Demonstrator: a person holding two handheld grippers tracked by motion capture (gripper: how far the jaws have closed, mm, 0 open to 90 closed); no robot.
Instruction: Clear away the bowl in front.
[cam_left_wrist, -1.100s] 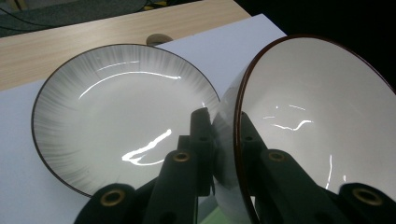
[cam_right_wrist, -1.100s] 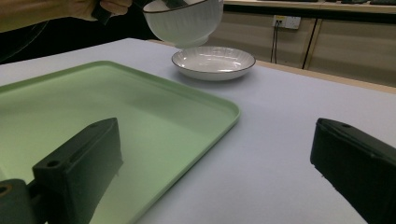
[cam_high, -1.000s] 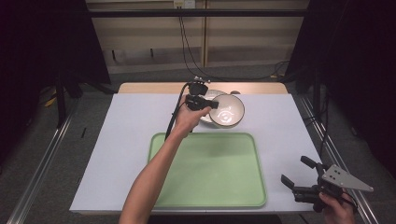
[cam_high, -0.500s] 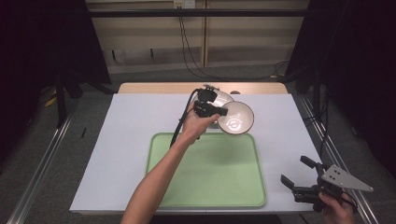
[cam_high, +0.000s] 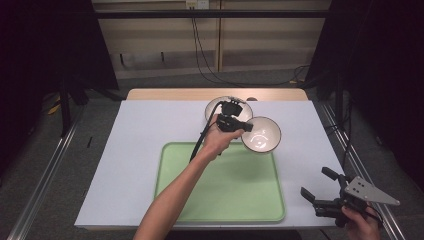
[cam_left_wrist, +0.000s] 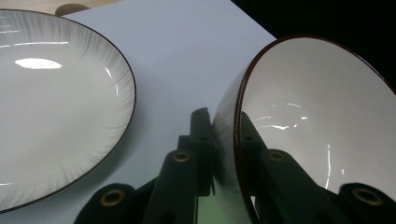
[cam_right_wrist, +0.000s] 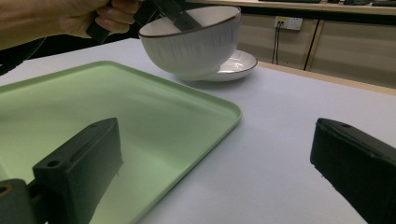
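**Bowl lifted off the plate, heading for the tray**

Over the last second the left gripper (cam_high: 245, 126) has carried the white bowl (cam_high: 261, 134) off the plate and out to the right and toward the person; a second ago it sat over the plate, now it hangs clear of it, at the tray's far right corner. That suggests the lift is done and the placing step is next, probably onto the tray.

The white table covering (cam_high: 140, 130) spans the work area, with the light green tray (cam_high: 220, 192) lying empty near its front edge. Behind the tray rests the white plate (cam_high: 216, 107) with a dark rim, now bare, seen close up in the left gripper view (cam_left_wrist: 56, 116).

The bowl, ribbed outside and dark-rimmed, appears held just above the table in the right gripper view (cam_right_wrist: 196, 39), with the plate behind and below it. The left gripper view shows its jaws pinching the bowl's wall (cam_left_wrist: 322, 116), one inside the rim, one outside.

The right gripper (cam_high: 324, 192) idles well apart at the table's front right corner, jaws spread wide, holding nothing.

The one-sided rim grip may let the bowl tilt as it comes down.
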